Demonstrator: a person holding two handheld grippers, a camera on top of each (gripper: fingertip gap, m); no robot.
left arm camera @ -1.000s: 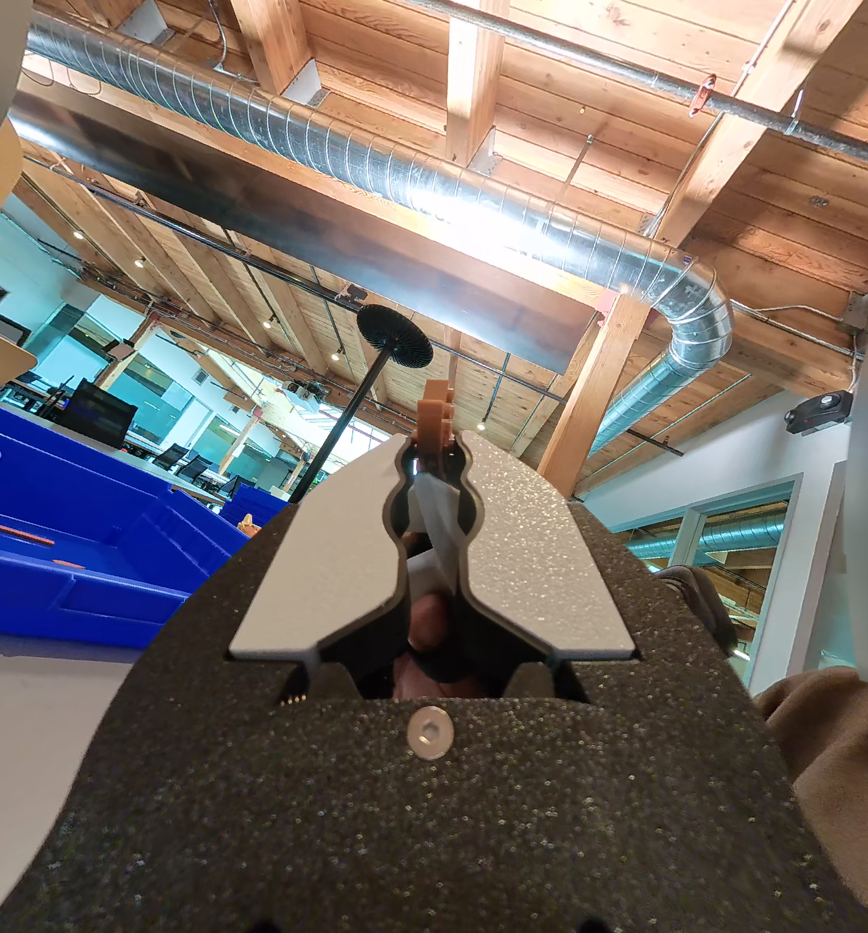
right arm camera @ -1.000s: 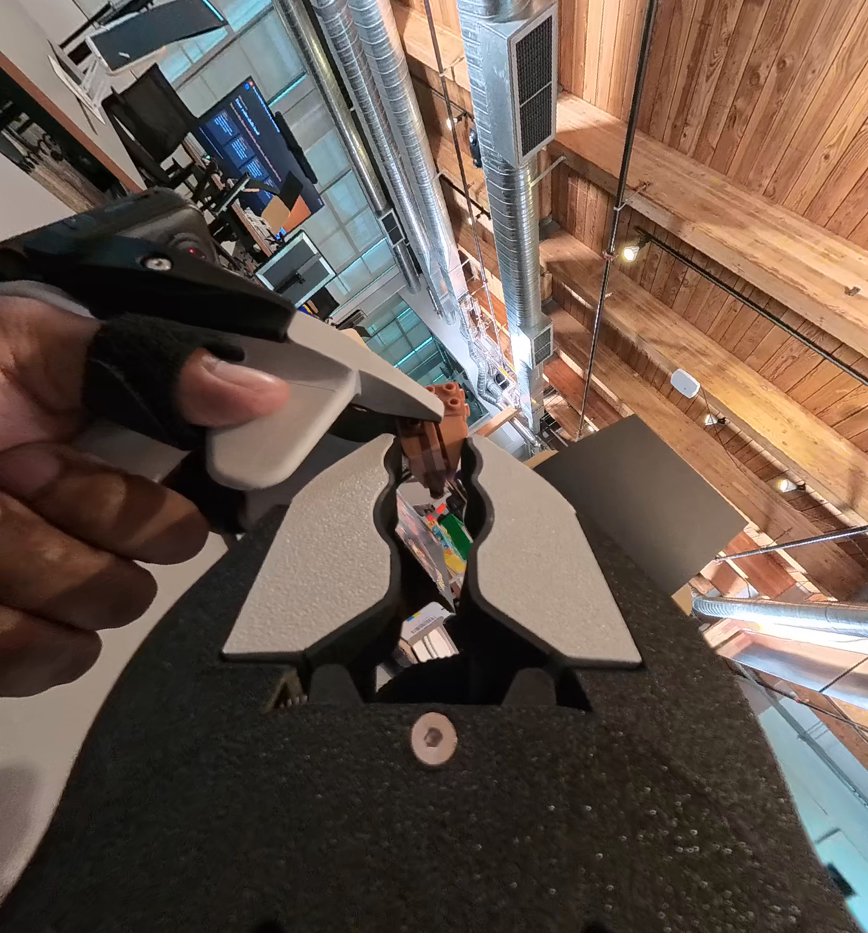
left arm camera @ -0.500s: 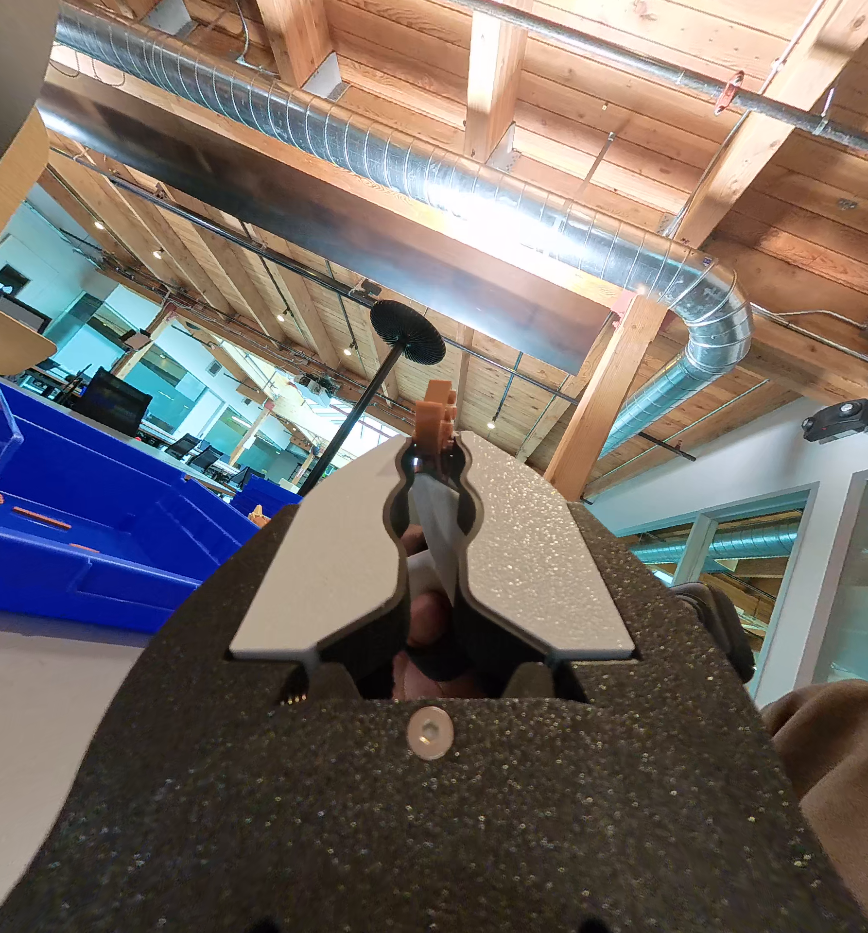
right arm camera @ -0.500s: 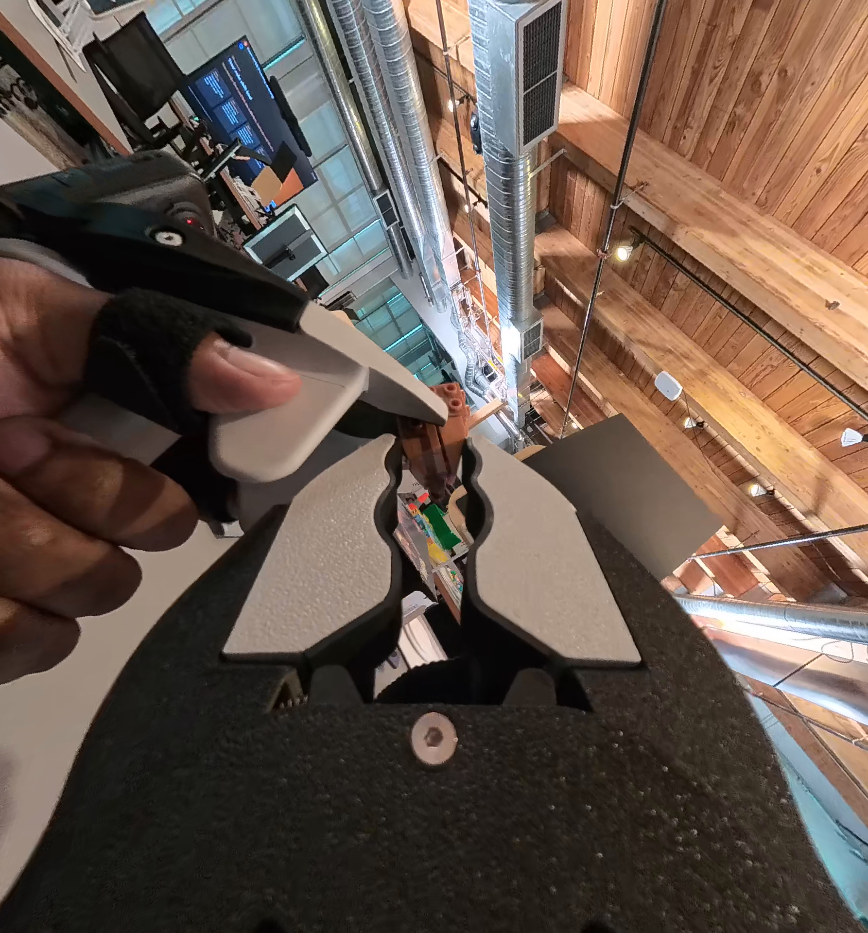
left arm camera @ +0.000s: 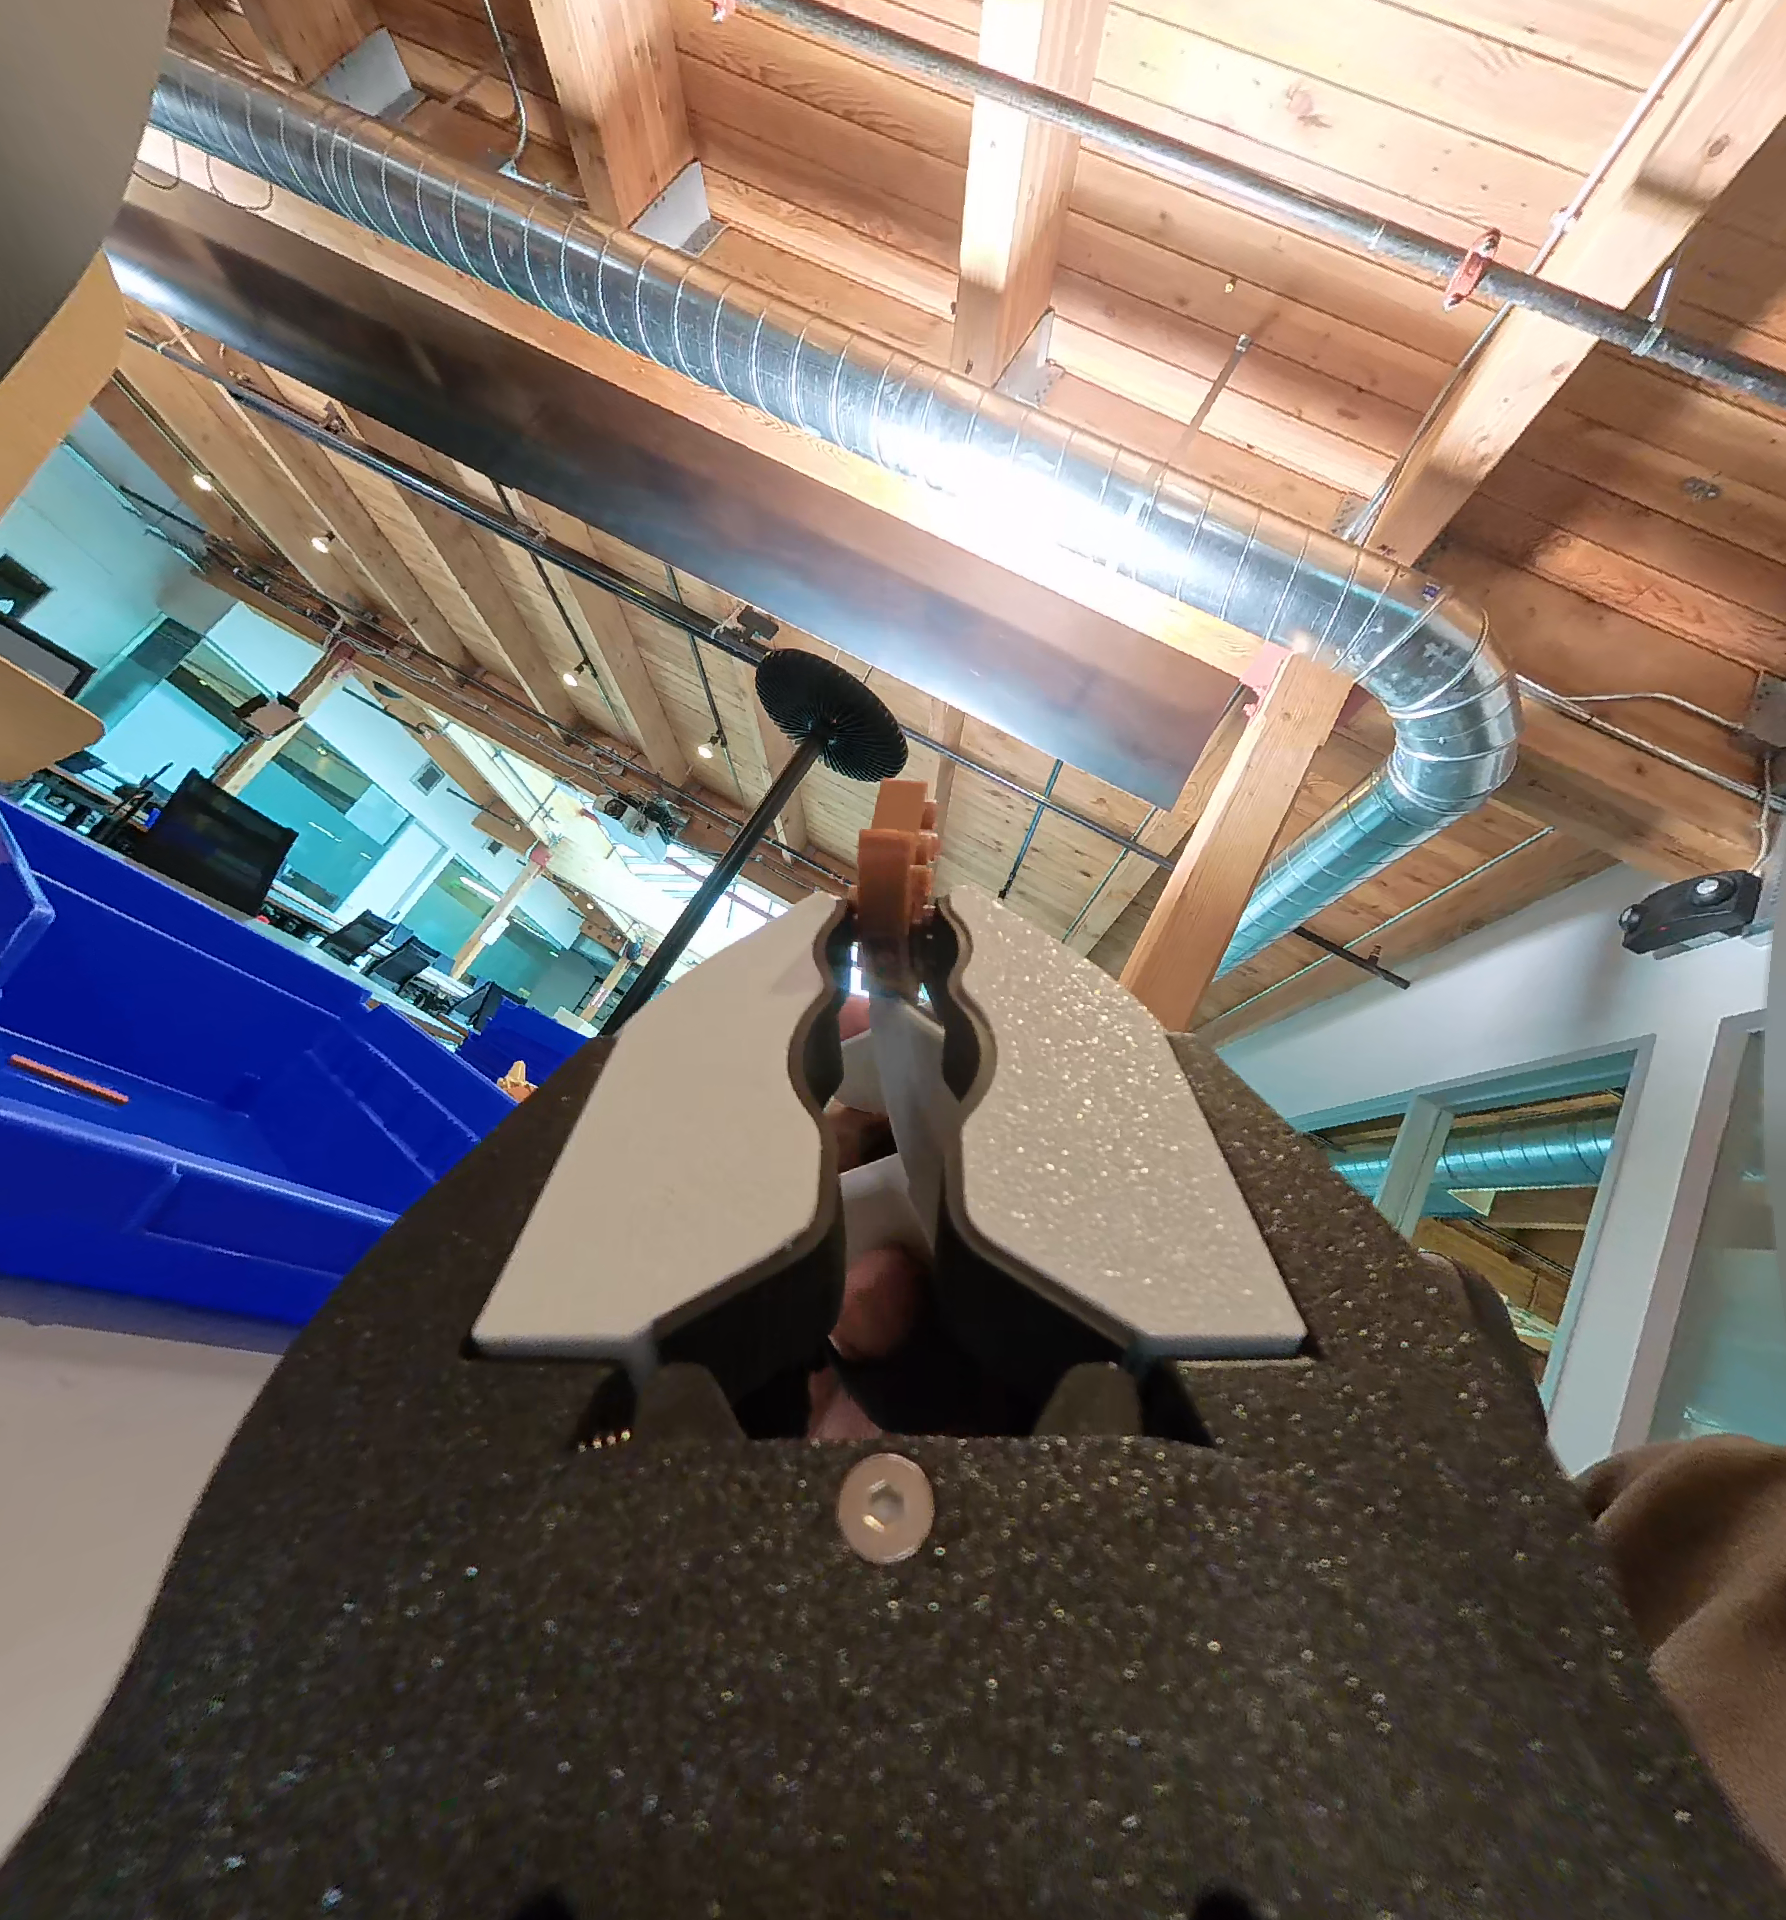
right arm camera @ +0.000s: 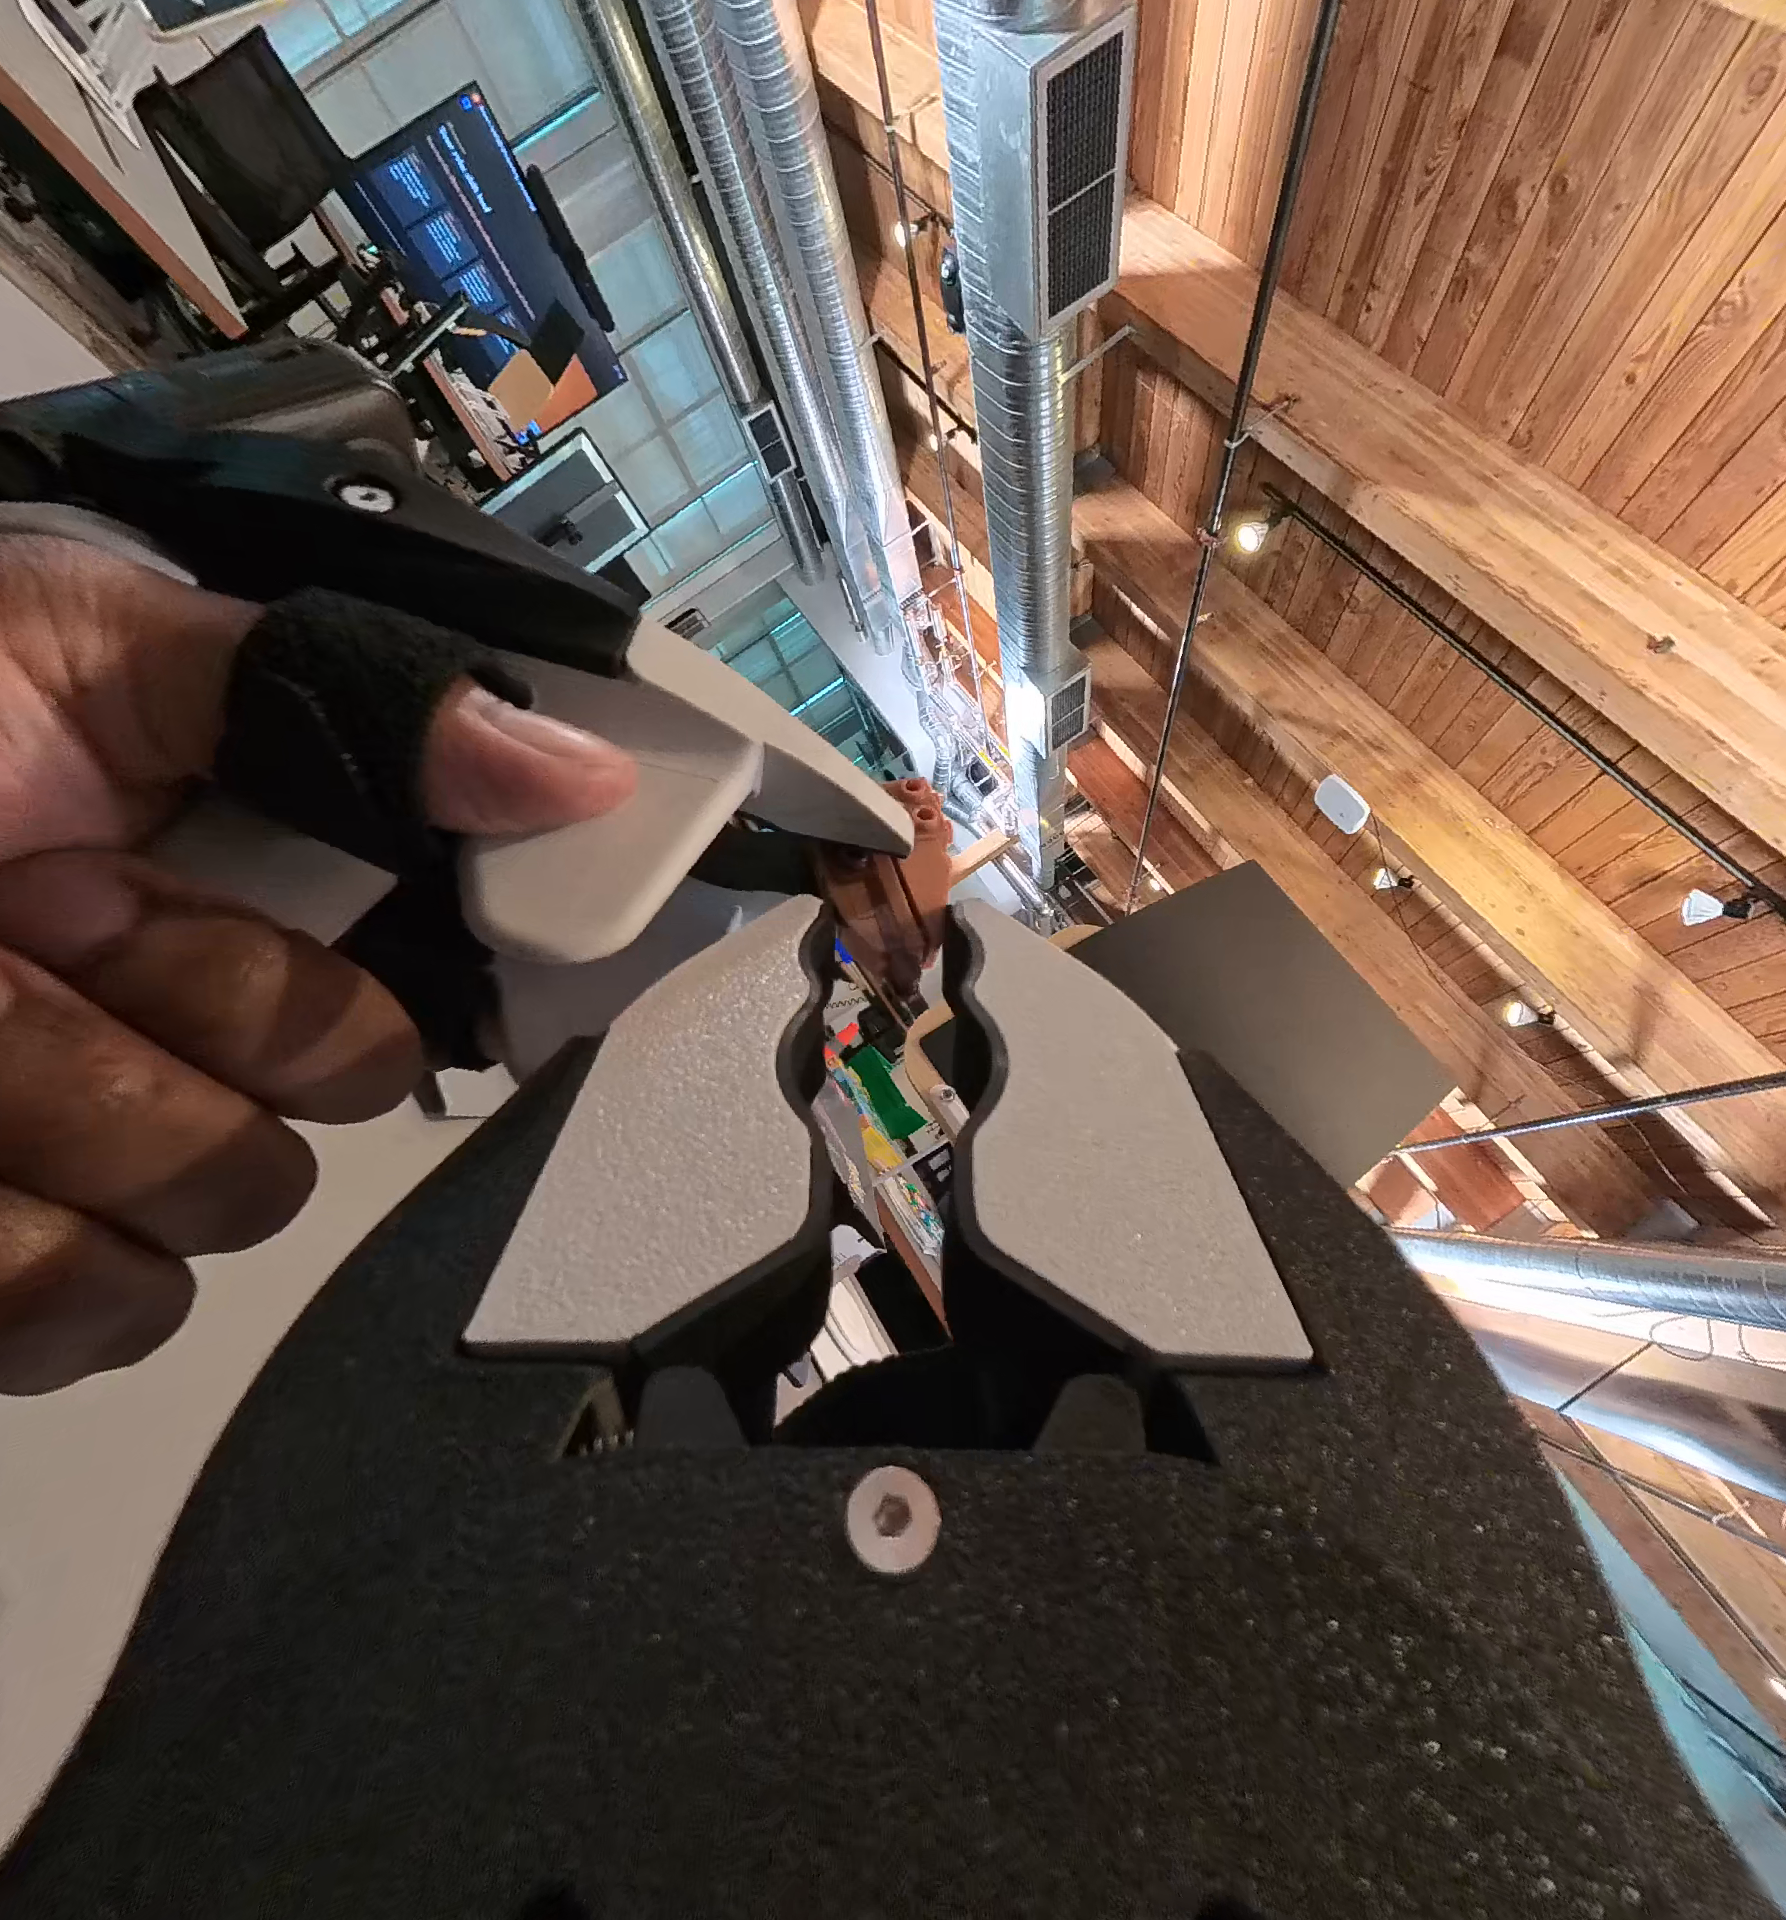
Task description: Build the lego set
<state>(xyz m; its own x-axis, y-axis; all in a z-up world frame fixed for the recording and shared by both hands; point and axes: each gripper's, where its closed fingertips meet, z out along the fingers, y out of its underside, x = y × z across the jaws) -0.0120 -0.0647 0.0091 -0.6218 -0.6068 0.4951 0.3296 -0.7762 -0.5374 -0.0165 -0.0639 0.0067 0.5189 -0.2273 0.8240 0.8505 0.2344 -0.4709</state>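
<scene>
An orange brick piece at frame centre is pinched by the nearly closed left gripper and, brown-looking, by the right gripper; a joining or separating step is judged.

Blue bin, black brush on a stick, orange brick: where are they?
blue bin (left arm camera: 193, 1132), left wrist view, its front wall
black brush (left arm camera: 832, 717), left wrist view, its round head
orange brick (left arm camera: 894, 852), left wrist view, its studded top
</scene>
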